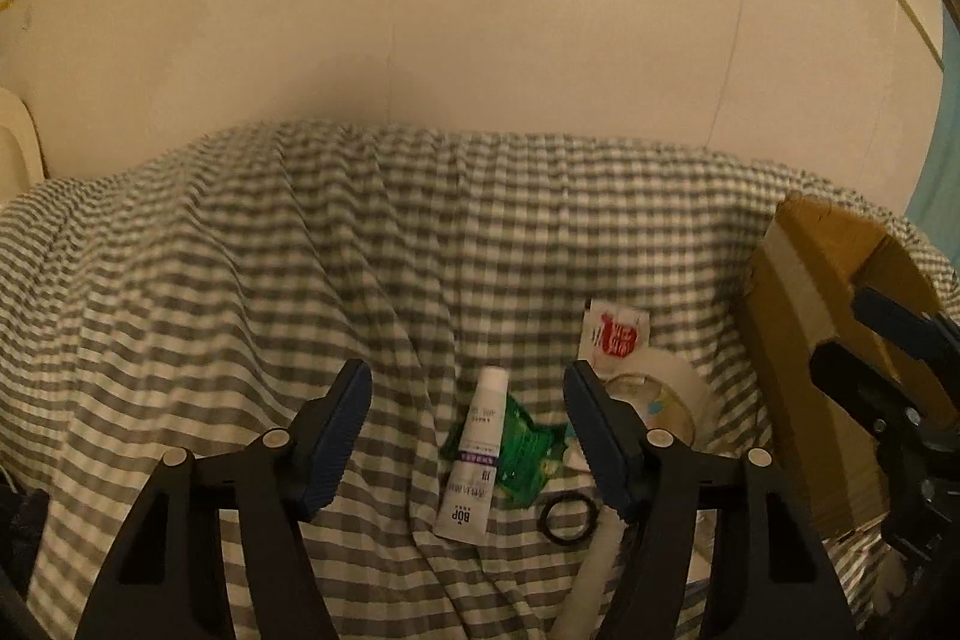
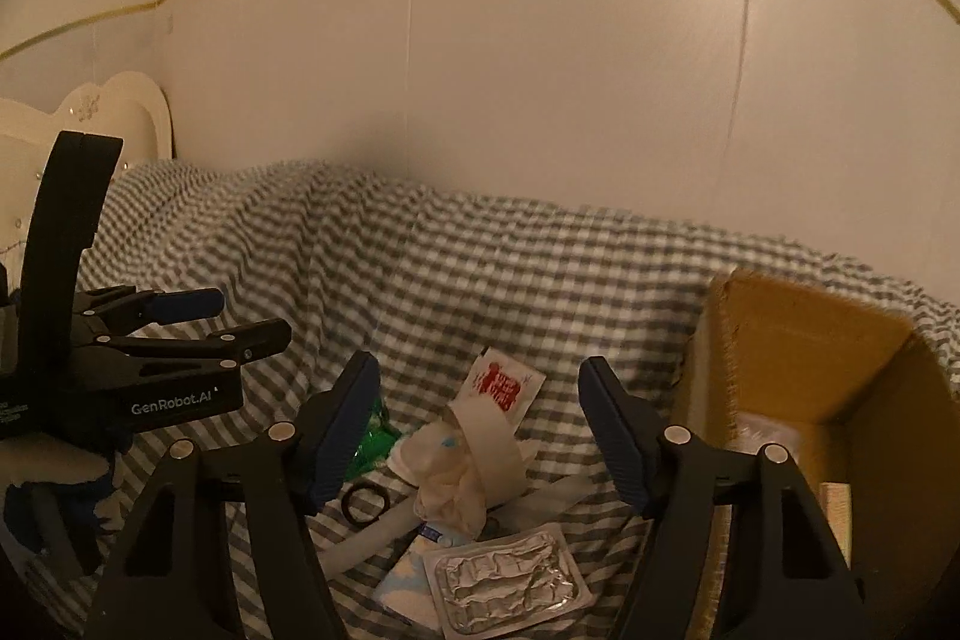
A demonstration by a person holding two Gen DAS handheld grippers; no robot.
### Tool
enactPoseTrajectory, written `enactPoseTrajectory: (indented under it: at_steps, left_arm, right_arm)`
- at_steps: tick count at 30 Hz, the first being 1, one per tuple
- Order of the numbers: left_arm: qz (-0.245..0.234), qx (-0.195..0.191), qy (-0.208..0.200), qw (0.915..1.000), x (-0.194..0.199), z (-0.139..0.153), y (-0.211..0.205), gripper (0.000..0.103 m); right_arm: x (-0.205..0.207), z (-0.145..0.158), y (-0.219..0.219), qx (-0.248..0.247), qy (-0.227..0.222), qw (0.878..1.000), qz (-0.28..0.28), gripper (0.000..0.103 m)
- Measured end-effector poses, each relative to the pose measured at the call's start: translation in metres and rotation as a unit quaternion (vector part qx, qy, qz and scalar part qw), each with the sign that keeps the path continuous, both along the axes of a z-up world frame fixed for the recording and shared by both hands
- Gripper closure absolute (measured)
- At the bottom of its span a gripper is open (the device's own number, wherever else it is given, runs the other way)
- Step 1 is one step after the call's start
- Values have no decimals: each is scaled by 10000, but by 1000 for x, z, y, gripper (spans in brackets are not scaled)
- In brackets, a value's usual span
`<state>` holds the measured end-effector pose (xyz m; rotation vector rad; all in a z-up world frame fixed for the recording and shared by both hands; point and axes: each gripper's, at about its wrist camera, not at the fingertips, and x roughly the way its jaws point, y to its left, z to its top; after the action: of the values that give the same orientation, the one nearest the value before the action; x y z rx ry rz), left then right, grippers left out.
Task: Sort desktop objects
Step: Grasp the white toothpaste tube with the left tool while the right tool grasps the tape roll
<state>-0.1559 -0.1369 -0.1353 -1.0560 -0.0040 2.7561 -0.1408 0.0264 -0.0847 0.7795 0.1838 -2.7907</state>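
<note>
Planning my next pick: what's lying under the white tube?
A green wrapper shows beneath the tube, on checked cloth. Whatever lies under the tube's lower half is covered.

Both grippers tilt downward above the cardboard box's (image 2: 804,352) left side. The left gripper (image 1: 468,400), farther from the box, holds its jaws apart with nothing pinched. The right gripper (image 2: 480,400), nearer the box, likewise stands parted, pads touching nothing.

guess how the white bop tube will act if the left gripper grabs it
The white tube looks like a soft squeeze tube, so it probably dents when pinched. Its flat crimped end likely stops rolling. It rests partly on a green wrapper, which may slide.
</note>
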Motion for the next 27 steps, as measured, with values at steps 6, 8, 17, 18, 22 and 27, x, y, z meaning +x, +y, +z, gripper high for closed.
enactPoseTrajectory:
  at_steps: [6,8,17,18,22,27]
  left_arm:
    - [-145,-20,-420,9990,-14,-30,6,44]
    - [-208,-46,-535,9983,-18,-37,10,47]
    - [-377,19,-1054,9937,-36,-73,16,60]
    - [-383,36,-1104,9931,-38,-76,16,60]
    - [-403,10,-1303,9906,-44,-89,17,63]
    - [-380,-5,-1482,9882,-49,-102,17,64]
  right_arm:
    - [-23,-29,-7,103,-354,9993,72,42]
    - [-30,-37,-7,106,-464,9989,36,42]
    - [-55,-65,-3,38,-816,9966,-62,42]
    - [-57,-70,-1,22,-868,9962,-82,42]
    - [-67,-80,6,-104,-1021,9946,-136,42]
    - [-73,-91,5,-140,-1192,9928,-32,42]
